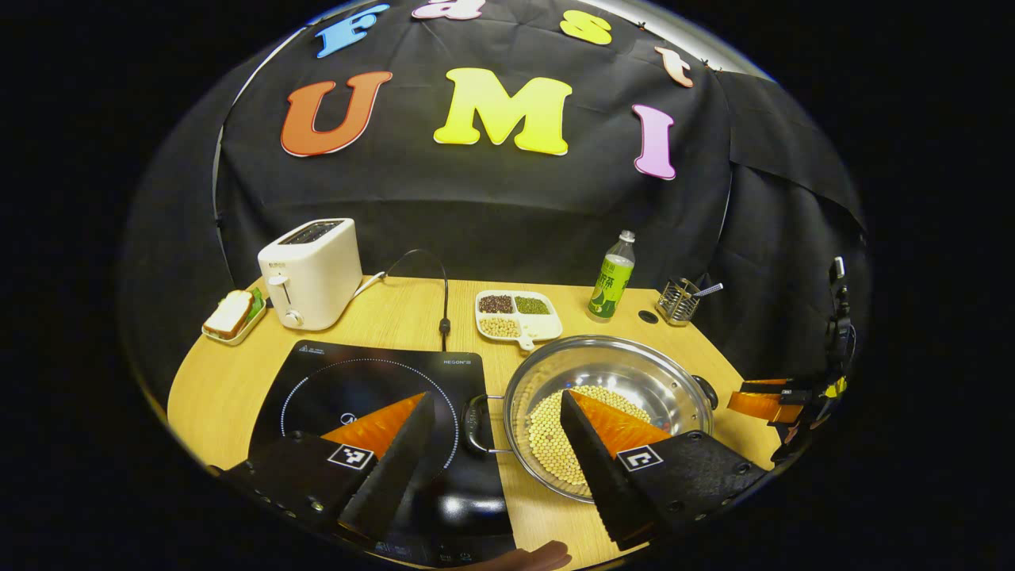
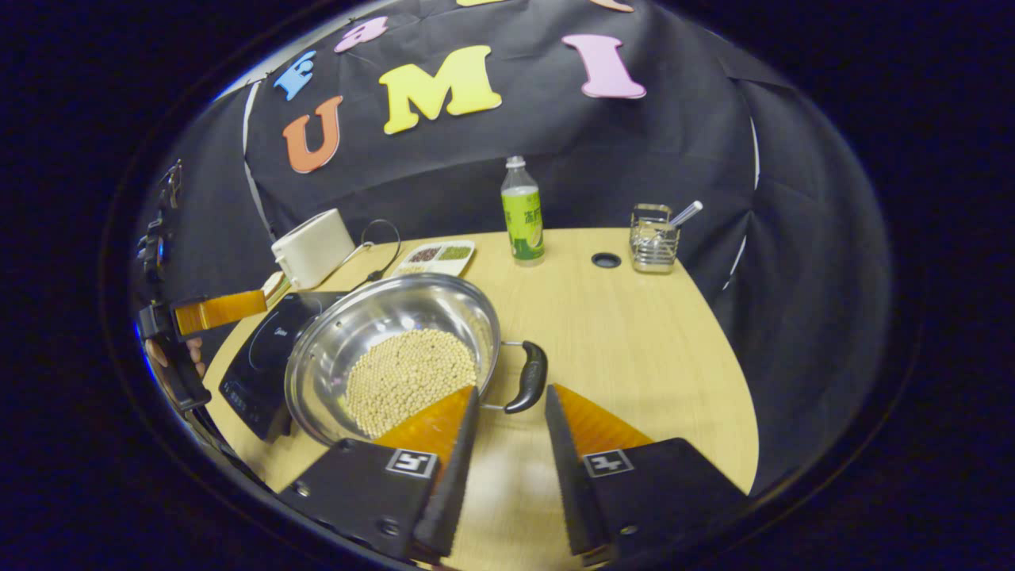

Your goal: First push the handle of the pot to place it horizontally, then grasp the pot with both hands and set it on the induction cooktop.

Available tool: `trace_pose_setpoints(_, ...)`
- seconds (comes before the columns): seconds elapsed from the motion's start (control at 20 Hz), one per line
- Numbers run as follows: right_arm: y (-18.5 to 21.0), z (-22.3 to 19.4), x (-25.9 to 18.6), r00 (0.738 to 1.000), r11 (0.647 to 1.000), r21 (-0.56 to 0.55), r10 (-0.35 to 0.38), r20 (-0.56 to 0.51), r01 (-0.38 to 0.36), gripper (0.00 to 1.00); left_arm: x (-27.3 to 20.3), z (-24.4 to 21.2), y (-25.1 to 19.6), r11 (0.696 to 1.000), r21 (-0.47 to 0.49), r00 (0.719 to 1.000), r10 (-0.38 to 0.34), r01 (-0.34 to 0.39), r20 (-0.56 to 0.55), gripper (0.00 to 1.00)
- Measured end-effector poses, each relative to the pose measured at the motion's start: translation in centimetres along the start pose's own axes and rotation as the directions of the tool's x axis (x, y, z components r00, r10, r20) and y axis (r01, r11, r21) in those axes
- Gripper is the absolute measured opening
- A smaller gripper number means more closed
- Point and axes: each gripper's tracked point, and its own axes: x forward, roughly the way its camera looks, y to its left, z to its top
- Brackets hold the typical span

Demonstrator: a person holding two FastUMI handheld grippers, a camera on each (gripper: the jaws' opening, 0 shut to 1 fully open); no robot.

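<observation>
A steel pot (image 1: 634, 373) with soybeans in its bottom stands on the wooden table, just right of the black induction cooktop (image 1: 373, 381). My left gripper (image 1: 496, 394) is open and hovers low, with the pot's black left handle (image 1: 474, 424) in the gap between its fingers, untouched. In the right gripper view the pot (image 2: 373, 317) sits left of centre. Its other black handle (image 2: 530, 377) lies just ahead of my open right gripper (image 2: 511, 390), whose left finger overlaps the pot's near rim. The left gripper (image 2: 218, 311) also appears beyond the cooktop (image 2: 262, 349).
At the back stand a white toaster (image 1: 313, 274) with its cord, a sandwich plate (image 1: 231, 315), a divided dish of beans (image 1: 517, 313), a green bottle (image 1: 612, 277) and a wire utensil holder (image 1: 678, 301). A hole (image 2: 606, 259) is in the tabletop. Bare wood lies right of the pot.
</observation>
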Motion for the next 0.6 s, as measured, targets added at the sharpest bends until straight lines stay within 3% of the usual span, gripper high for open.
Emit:
trace_pose_setpoints(0.05,-0.1,0.4,-0.1,1.0,1.0,0.0,-0.012,0.019,0.012,0.65,0.5,-0.5,0.0,1.0,-0.005,1.0,-0.005,0.005,-0.019,0.95)
trace_pose_setpoints(0.15,0.2,1.0,0.3,0.999,1.0,0.017,-0.018,0.048,0.017,0.69,1.2,-1.5,-0.6,0.999,-0.019,0.998,-0.034,0.033,-0.06,0.95)
trace_pose_setpoints(0.3,0.8,1.0,1.7,0.999,0.999,0.049,-0.019,0.034,0.017,0.99,2.4,-2.8,-0.4,0.999,-0.019,0.993,-0.038,0.036,-0.115,0.88)
trace_pose_setpoints(0.6,0.1,-1.0,5.4,0.997,0.993,0.104,-0.053,-0.055,0.058,0.94,4.8,-5.0,0.8,1.0,0.024,0.98,0.022,-0.017,-0.199,0.88)
